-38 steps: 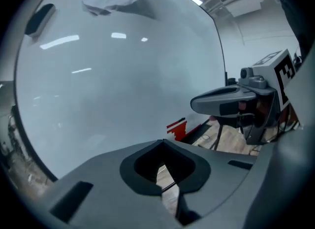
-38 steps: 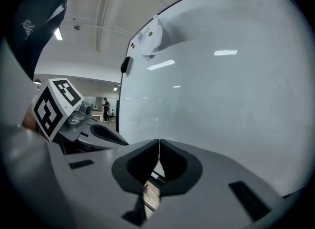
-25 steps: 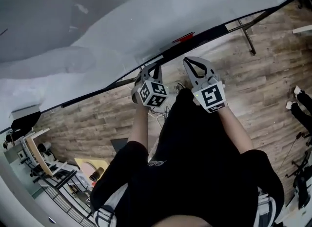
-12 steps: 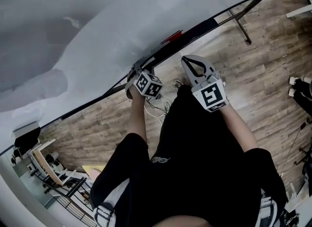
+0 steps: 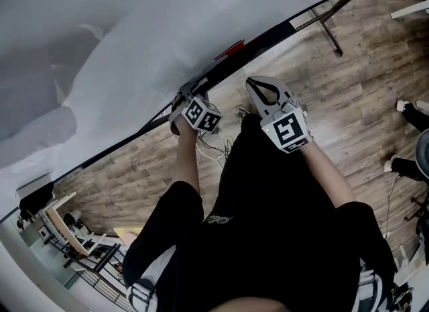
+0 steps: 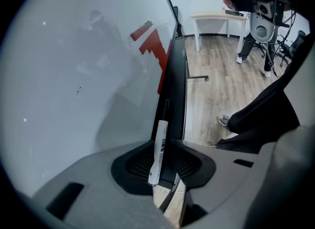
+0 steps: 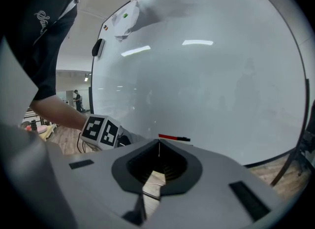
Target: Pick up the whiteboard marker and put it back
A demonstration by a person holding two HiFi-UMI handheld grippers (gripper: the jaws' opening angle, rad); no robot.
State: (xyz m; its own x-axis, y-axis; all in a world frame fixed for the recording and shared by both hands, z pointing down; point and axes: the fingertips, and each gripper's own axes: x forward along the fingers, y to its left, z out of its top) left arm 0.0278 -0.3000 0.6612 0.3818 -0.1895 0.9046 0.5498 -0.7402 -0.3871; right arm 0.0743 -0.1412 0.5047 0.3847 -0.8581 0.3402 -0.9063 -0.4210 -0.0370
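The left gripper (image 6: 164,143) is pressed shut on a slim white whiteboard marker with a black cap (image 6: 160,137), which is pinched between the ribbed black pads (image 6: 141,163). Roughly half of the barrel is seen ahead of the jaws. Small black print is carried on the barrel, but it cannot be read. The marker's long axis is laid along the gripper's own line and along the narrow black ledge (image 6: 177,70) at the foot of the large white whiteboard (image 6: 83,75), with the capped end pointed away from the gripper; contact with the ledge cannot be judged. A red object (image 5: 230,49) is seen farther along the ledge. The right gripper (image 7: 158,142) is held well apart, jaws pressed together with nothing between them.
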